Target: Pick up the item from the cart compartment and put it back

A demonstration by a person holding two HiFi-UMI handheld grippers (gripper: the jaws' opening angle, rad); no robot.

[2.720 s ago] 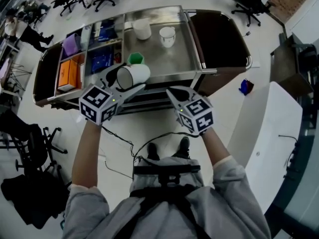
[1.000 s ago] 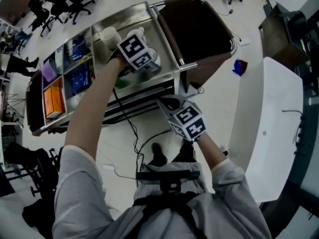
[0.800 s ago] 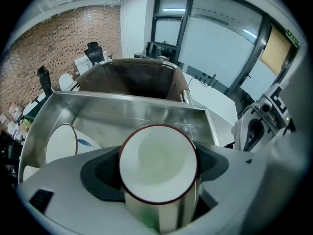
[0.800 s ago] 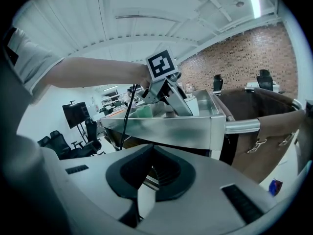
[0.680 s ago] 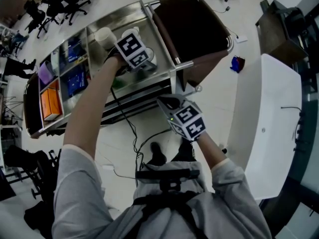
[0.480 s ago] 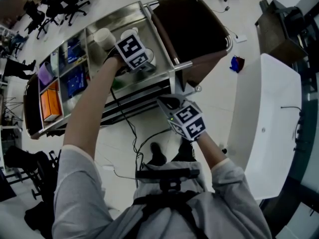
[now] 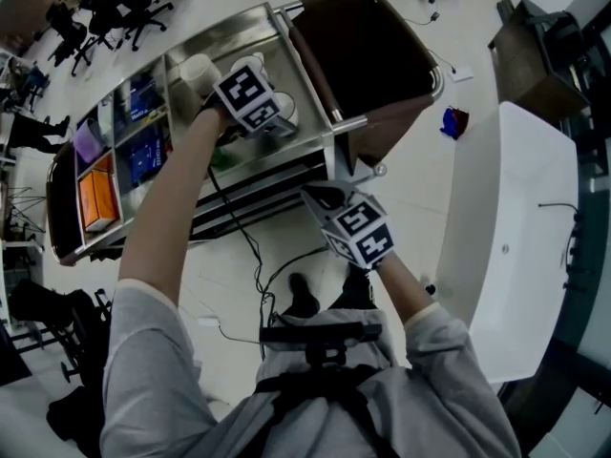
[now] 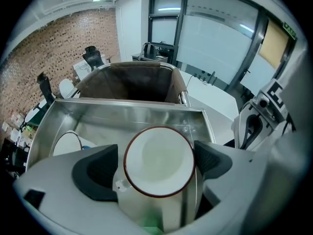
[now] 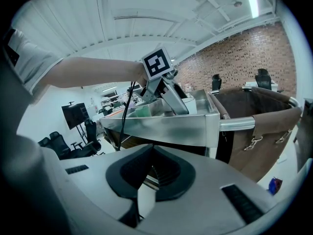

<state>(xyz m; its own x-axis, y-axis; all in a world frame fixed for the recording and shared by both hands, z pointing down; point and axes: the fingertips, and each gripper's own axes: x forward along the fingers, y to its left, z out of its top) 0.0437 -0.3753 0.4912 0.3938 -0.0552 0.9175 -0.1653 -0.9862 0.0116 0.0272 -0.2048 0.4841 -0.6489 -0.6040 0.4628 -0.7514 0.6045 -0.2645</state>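
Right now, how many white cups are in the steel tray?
3 white cups: one inside the open left claw, one beside it, one behind the hand; others possibly hidden.

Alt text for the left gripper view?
A white mug with a dark rim stands in the steel cart tray between the left tool jaws, which stand apart and have just been opening. Another white cup stands at left.

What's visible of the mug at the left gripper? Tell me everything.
White mug, glossy like ceramic, dark red-brown rim, handle stub at lower left, empty. It stands upright in the steel cart tray between the left gripper's jaws, which have just been opening; neither pad presses on it. A second white cup stands apart to its left.
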